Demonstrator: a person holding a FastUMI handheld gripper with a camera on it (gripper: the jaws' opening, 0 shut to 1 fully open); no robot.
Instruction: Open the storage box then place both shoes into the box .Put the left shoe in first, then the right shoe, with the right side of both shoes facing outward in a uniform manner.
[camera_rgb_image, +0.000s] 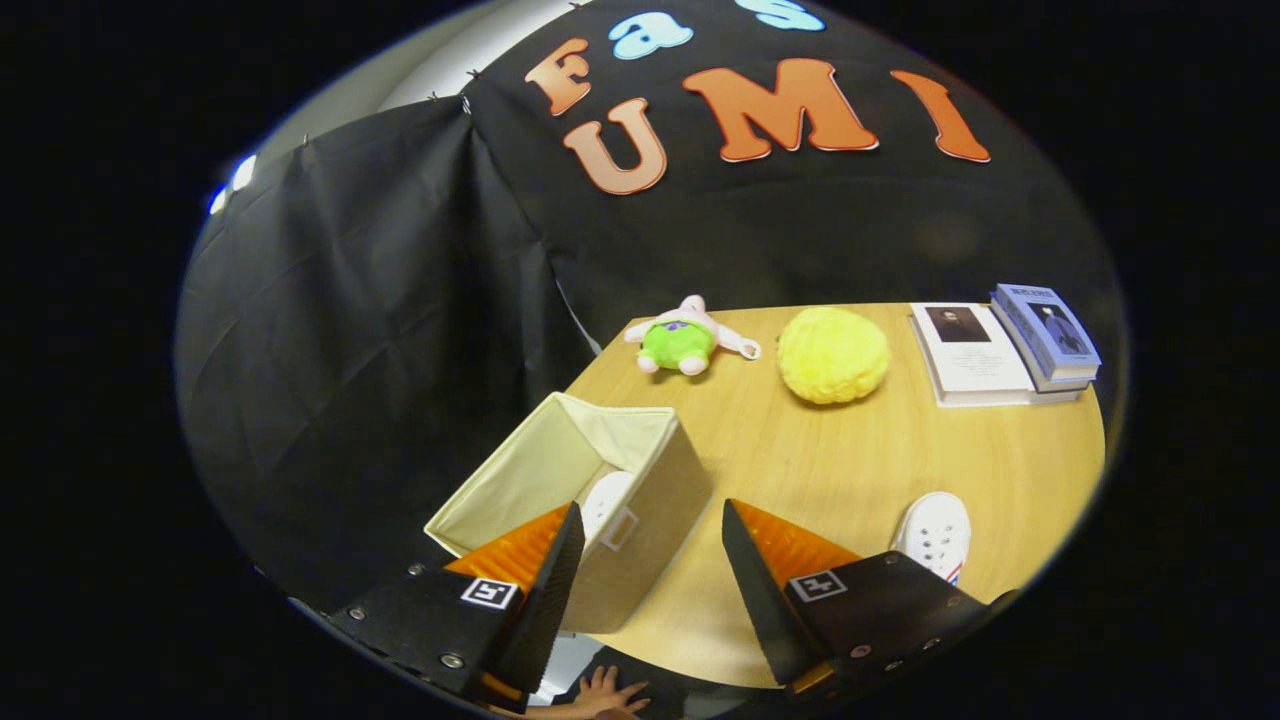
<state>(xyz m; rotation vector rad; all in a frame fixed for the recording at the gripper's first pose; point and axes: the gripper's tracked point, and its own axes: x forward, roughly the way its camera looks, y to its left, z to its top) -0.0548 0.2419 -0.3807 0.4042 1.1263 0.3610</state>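
Note:
An open beige fabric storage box (590, 470) stands on the wooden table (850, 460), at its left front corner. One white shoe (606, 500) lies inside the box, only its toe showing above the near wall. A second white shoe (936, 533) rests on the table to the right, just beyond my right finger. My gripper (650, 545) hovers open above the box's near right corner, with nothing between its fingers. The left finger covers part of the box's near rim.
A green and pink plush toy (682, 338) and a fluffy yellow ball (832, 354) lie at the table's far side. Two books (1005, 345) sit at the far right. A person's hand (597, 692) rests by the near table edge below the fingers.

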